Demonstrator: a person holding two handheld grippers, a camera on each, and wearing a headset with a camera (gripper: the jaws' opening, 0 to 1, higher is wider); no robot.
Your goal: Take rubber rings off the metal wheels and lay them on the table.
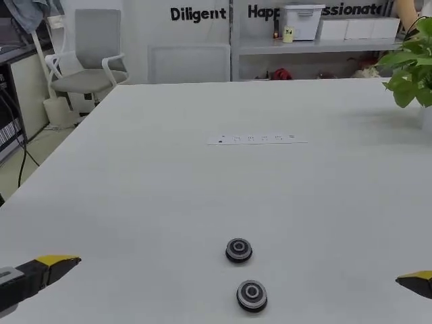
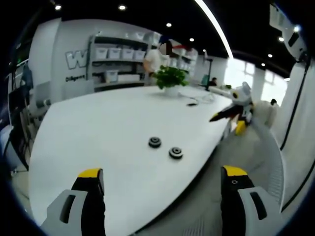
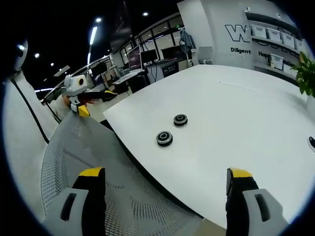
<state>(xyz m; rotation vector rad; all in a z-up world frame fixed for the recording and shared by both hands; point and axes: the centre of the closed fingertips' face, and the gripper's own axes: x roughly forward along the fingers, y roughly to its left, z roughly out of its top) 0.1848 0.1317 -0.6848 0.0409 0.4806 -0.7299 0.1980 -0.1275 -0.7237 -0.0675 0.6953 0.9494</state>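
**Q:** Two items carry the task; where are they?

**A:** The nearer small round metal wheel [image 1: 252, 295] and the farther metal wheel [image 1: 238, 250] lie flat on the flat white tabletop [image 1: 169, 202], near each other but not touching. A black rubber ring [image 1: 239, 297] appears to be seated on the rim of each.

**Q:** And the tools?

**A:** The left hand-held gripper [image 2: 162, 172] has its yellow-tipped jaws spread wide and empty, and so does the right hand-held gripper [image 3: 166, 172]. They are at the tabletop's near edge, one on each side of the wheels and well apart from them.

**Q:** Which step is this?

**A:** Probably the start, since no loose ring lies on the tabletop. The next move calls for both tools to close in. One would clamp a wheel by its metal body while the other pinches the ring's edge and peels it off.
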